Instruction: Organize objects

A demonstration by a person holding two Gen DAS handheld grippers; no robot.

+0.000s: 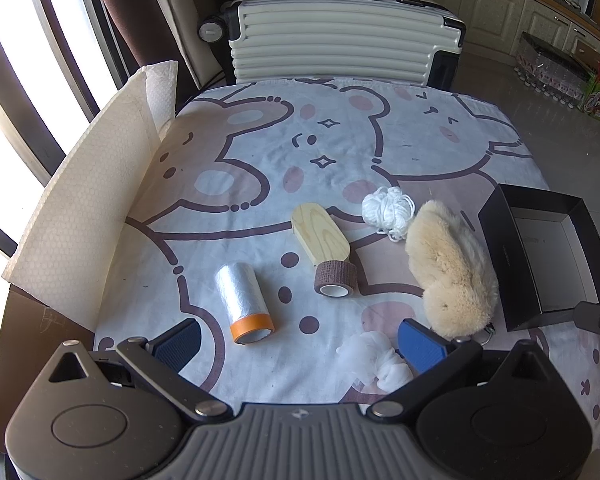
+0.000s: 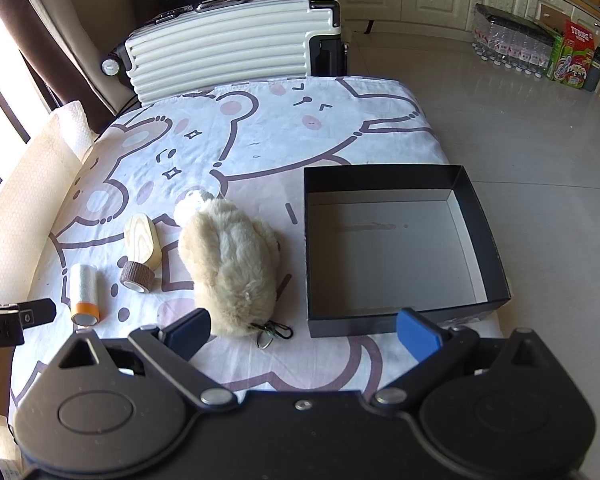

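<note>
The left hand-held gripper (image 1: 300,344) is hovering wide open and holding nothing, above a crumpled white mesh wad (image 1: 374,360) on the cartoon-bear-print worktop (image 1: 260,152). The right hand-held gripper (image 2: 304,330) (equally spread, equally empty) is hanging between a fluffy beige plush toy (image 2: 230,268) and an open black cardboard box (image 2: 496,240). An orange-ended film roll (image 1: 246,304), brown tape roll (image 1: 336,278), oval wooden block (image 1: 320,238) and white yarn ball (image 1: 388,208) are lying left of the plush.

Plush toy (image 2: 230,268), black box (image 2: 476,216) — apart

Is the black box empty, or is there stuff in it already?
Empty. The black box has no lid, and the right wrist view shows only its bare grey floor. The fluffy toy lies outside, beside it.
</note>
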